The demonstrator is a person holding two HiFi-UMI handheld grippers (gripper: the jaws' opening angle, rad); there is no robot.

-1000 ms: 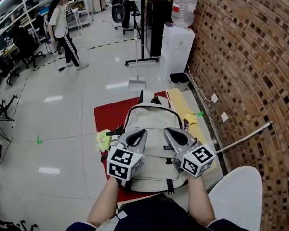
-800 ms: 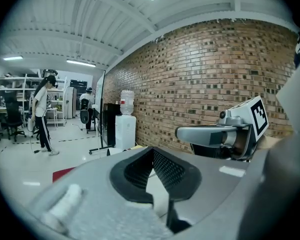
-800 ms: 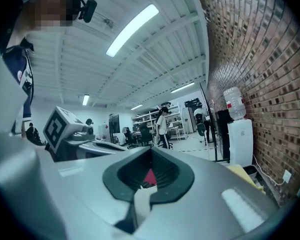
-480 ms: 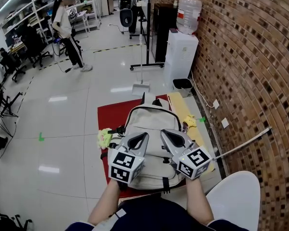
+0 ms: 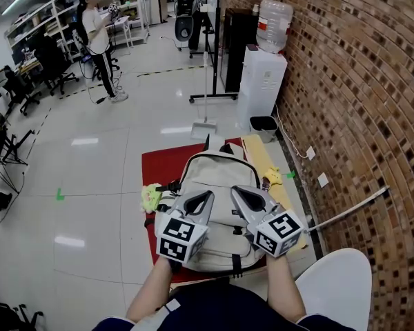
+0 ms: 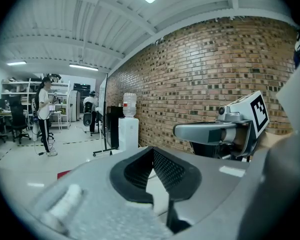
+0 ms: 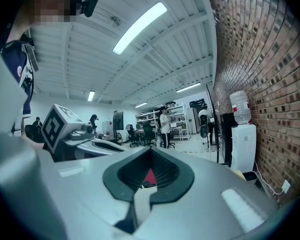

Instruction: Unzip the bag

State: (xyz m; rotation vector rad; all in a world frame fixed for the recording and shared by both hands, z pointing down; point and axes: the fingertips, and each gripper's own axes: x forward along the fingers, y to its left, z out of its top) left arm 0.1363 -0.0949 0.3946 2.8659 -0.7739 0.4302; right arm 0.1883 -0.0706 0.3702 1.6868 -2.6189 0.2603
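The bag (image 5: 214, 173) is a pale backpack. It lies flat on a red mat (image 5: 159, 165) on the floor, and its top end points at the mat's far edge. It fills most of the mat's right side.

The left gripper (image 5: 204, 197) and the right gripper (image 5: 237, 190) hang side by side just over the bag's near half. Both have their jaws shut with nothing in them. The right gripper view shows a bit of red mat through the hole behind its closed tips.

A yellow toy (image 5: 150, 196) sits at the mat's left edge, just beside the bag. Another small yellow thing (image 5: 272, 176) lies by the mat's right edge.

Past the mat's far edge stand a dustpan (image 5: 201, 125) and a water cooler (image 5: 262, 81) next to the brick wall (image 5: 359, 102). Far off, a person (image 5: 99, 43) stands on the shiny floor.
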